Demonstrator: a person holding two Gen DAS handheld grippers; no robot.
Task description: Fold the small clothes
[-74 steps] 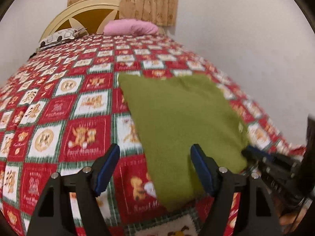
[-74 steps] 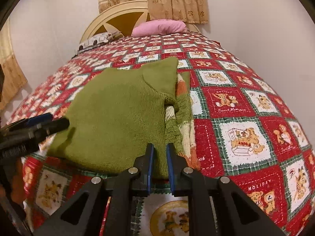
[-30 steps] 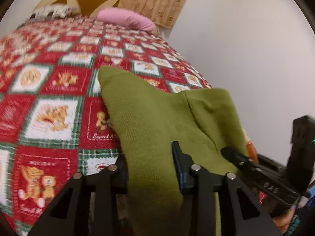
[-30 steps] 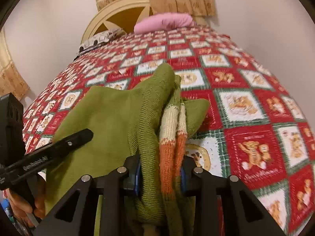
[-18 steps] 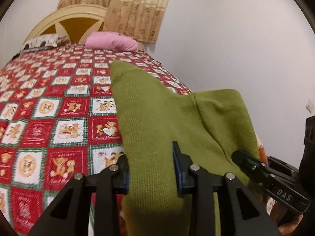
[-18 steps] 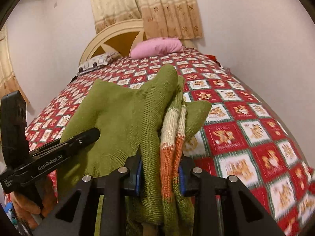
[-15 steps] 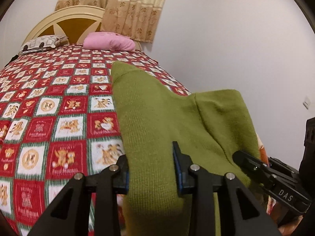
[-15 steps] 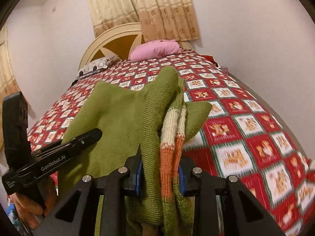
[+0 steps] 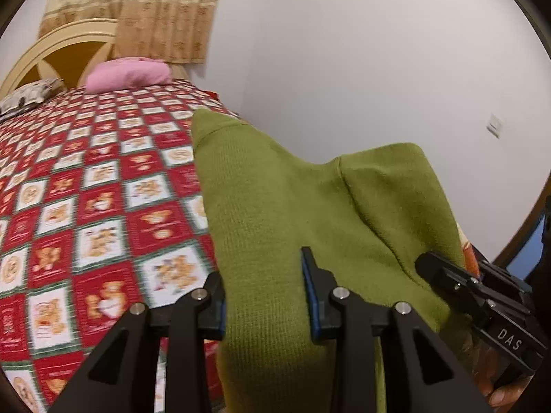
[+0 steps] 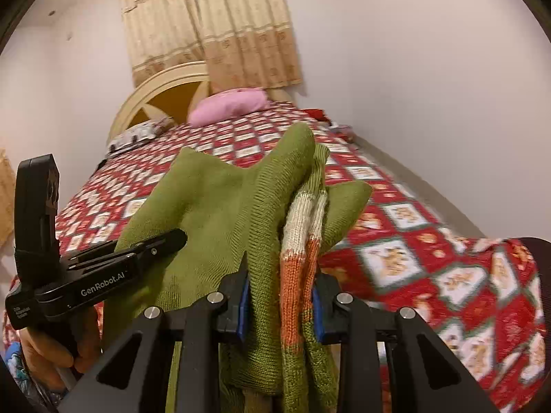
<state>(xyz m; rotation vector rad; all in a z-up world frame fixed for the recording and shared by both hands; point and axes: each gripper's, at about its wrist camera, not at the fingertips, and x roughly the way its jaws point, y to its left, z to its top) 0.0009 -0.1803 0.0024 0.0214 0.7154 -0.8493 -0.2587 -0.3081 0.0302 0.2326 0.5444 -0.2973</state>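
A small green knitted sweater (image 9: 292,206) with cream and orange striped trim (image 10: 303,237) hangs in the air between both grippers, off the bed. My left gripper (image 9: 265,292) is shut on a thick fold of its green cloth. In the right wrist view my right gripper (image 10: 279,296) is shut on a bunched edge, green and striped layers squeezed between the blue pads. Each gripper also shows in the other's view: the right one (image 9: 482,296) at the sweater's far side, the left one (image 10: 103,272) held by a hand.
The bed wears a red, green and white teddy-bear quilt (image 9: 86,206) below and ahead. A pink pillow (image 10: 229,106) and a patterned pillow (image 10: 137,134) lie at the cream headboard (image 10: 162,86). A white wall (image 9: 344,51) runs along the bed's right side, curtains behind.
Both grippers shut on the sweater where it lay flat, then lifted it off the quilt. Over the last second they rose further and swung toward the wall side.
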